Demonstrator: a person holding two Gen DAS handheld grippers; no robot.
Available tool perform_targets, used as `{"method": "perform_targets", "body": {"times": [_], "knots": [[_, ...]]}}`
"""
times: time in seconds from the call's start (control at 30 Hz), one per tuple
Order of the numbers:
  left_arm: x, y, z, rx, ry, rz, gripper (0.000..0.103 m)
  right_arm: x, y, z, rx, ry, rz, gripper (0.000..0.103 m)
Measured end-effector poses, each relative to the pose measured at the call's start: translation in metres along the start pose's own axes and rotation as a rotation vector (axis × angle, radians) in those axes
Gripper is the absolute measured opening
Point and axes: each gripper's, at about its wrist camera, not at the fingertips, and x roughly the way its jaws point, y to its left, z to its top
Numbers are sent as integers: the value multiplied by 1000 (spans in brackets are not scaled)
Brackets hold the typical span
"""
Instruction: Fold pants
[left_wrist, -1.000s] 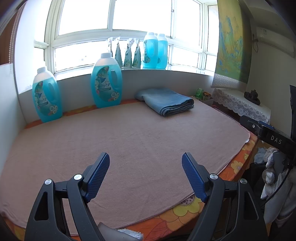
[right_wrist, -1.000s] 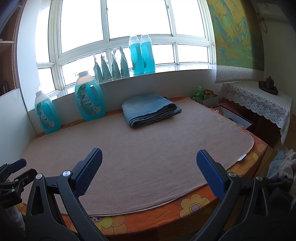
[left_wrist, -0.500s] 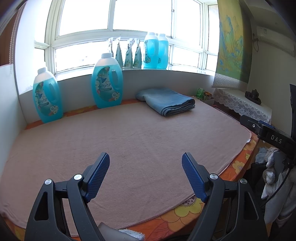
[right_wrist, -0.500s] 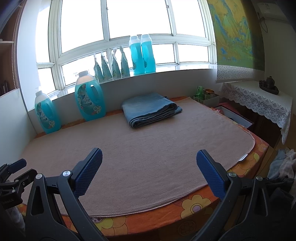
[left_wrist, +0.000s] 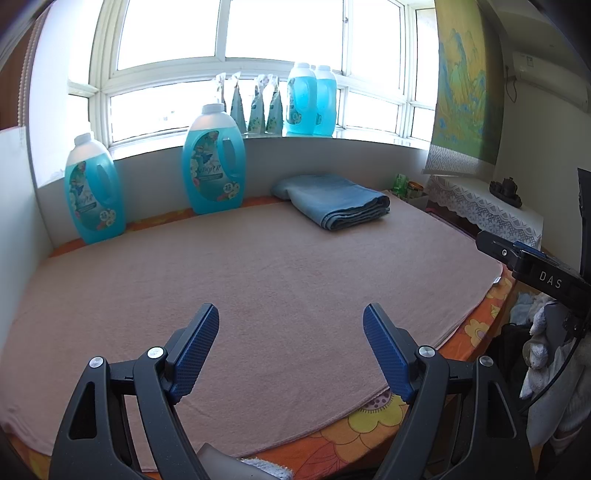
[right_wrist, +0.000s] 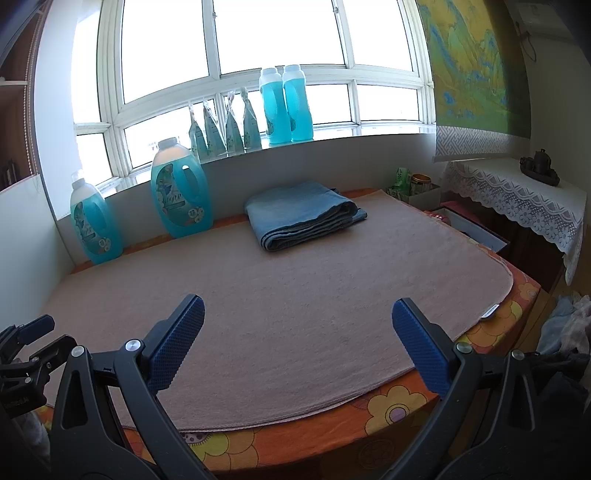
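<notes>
The blue pants (left_wrist: 334, 204) lie folded in a neat stack at the far side of the pink cloth (left_wrist: 258, 280), near the wall; they also show in the right wrist view (right_wrist: 303, 214). My left gripper (left_wrist: 291, 332) is open and empty, held over the near edge of the pink cloth. My right gripper (right_wrist: 297, 325) is open and empty, also at the near edge, well short of the pants. The right gripper's body (left_wrist: 535, 273) shows at the right of the left wrist view.
Two large blue detergent bottles (left_wrist: 213, 162) (left_wrist: 92, 192) stand against the back wall left of the pants. More bottles and pouches (right_wrist: 284, 107) line the windowsill. A lace-covered side table (right_wrist: 517, 192) stands right. Loose clothes (left_wrist: 546, 332) lie beyond the table's right edge.
Both grippers have stayed open and nearly still. The views have shifted only very slightly.
</notes>
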Motion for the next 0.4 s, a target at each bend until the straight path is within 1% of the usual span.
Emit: {"method": "perform_targets", "body": {"times": [0.17, 0.33, 0.4], "knots": [[2, 0, -1, 0, 3, 2, 81, 1, 2, -1, 1, 1, 0, 103], [0, -1, -4, 3, -27, 8, 80, 2, 1, -1, 1, 1, 1, 103], [1, 0, -3, 2, -18, 7, 81, 1, 1, -1, -1, -1, 3, 103]]}}
